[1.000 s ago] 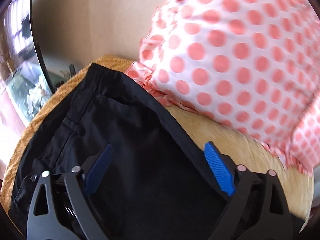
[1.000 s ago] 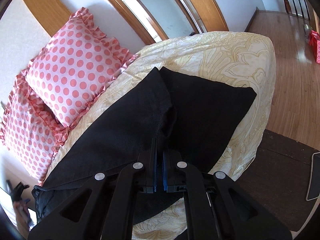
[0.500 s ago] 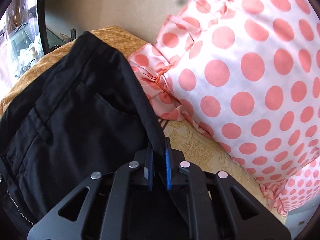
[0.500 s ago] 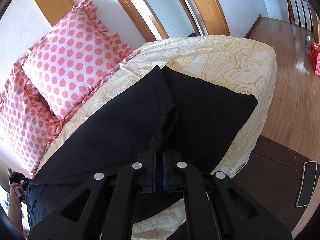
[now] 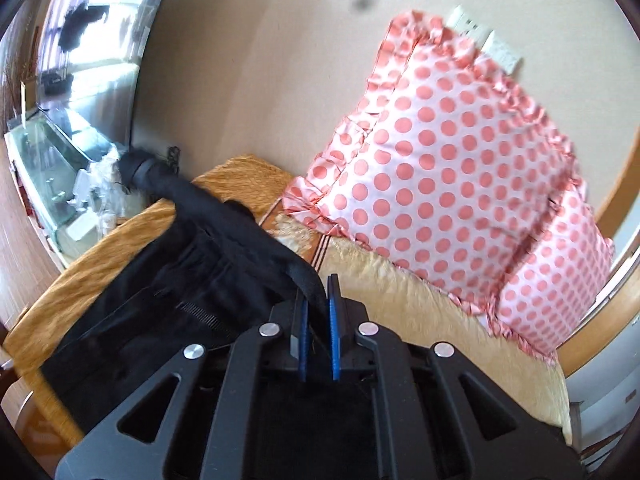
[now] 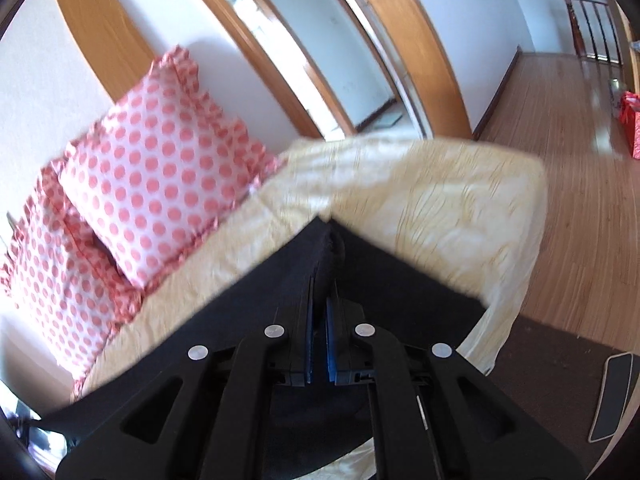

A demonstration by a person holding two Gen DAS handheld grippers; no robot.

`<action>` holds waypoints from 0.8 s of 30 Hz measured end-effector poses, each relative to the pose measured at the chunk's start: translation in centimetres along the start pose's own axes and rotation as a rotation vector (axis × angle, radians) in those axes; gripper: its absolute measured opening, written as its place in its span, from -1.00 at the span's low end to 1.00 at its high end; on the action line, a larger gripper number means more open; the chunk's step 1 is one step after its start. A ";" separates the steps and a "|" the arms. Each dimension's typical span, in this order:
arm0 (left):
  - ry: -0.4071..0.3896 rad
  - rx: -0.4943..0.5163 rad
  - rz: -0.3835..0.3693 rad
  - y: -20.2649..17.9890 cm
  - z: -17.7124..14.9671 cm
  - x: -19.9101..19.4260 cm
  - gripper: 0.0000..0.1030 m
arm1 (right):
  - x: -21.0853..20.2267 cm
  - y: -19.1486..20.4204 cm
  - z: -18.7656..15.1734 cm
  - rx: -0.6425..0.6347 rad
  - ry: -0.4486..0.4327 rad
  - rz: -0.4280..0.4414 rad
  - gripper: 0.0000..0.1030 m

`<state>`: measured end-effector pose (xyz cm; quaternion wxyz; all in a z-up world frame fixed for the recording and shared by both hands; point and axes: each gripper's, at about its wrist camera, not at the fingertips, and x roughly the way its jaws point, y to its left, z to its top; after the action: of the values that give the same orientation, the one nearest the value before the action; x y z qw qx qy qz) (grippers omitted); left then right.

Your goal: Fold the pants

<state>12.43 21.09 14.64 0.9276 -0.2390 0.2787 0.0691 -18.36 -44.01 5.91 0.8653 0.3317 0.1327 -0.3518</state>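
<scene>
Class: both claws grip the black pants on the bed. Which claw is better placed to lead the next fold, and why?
Probably the left claw: it pinches the pants at the waistband edge, lifted off the bed. The right claw grips a fold mid-fabric, better for anchoring.

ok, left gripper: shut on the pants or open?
Shut on the pants. In the left wrist view the left gripper has its blue pads close together with a black band of the fabric pinched between them.
</scene>
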 end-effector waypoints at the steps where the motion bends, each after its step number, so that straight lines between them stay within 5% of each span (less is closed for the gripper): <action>1: -0.018 -0.002 0.010 0.8 -1.7 -1.8 -0.84 | -0.2 -0.2 0.1 0.003 -0.005 -0.006 -0.90; 8: 0.065 -0.100 0.114 6.8 -12.2 -4.2 -0.86 | 0.8 -2.0 -0.9 0.035 0.038 -0.069 -0.90; 11: 0.045 -0.123 0.129 8.4 -14.0 -4.5 -0.78 | 1.1 -2.6 -1.2 0.055 0.052 -0.068 -0.90; 15: -0.012 -0.215 0.134 9.6 -13.6 -5.2 0.12 | 0.8 -2.9 -1.1 0.066 0.051 -0.054 -0.90; 16: -0.030 -0.251 0.130 10.1 -13.3 -5.5 0.21 | 0.7 -3.0 -1.0 0.069 0.048 -0.048 -0.90; 24: 0.110 -0.488 -0.057 13.5 -11.4 -2.4 0.22 | 0.7 -3.2 -0.1 0.098 0.029 -0.032 -0.90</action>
<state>1.38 27.40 2.22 0.8275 -0.4670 0.2968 0.0952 -20.04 -45.99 3.93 0.8403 0.3766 0.1329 -0.3667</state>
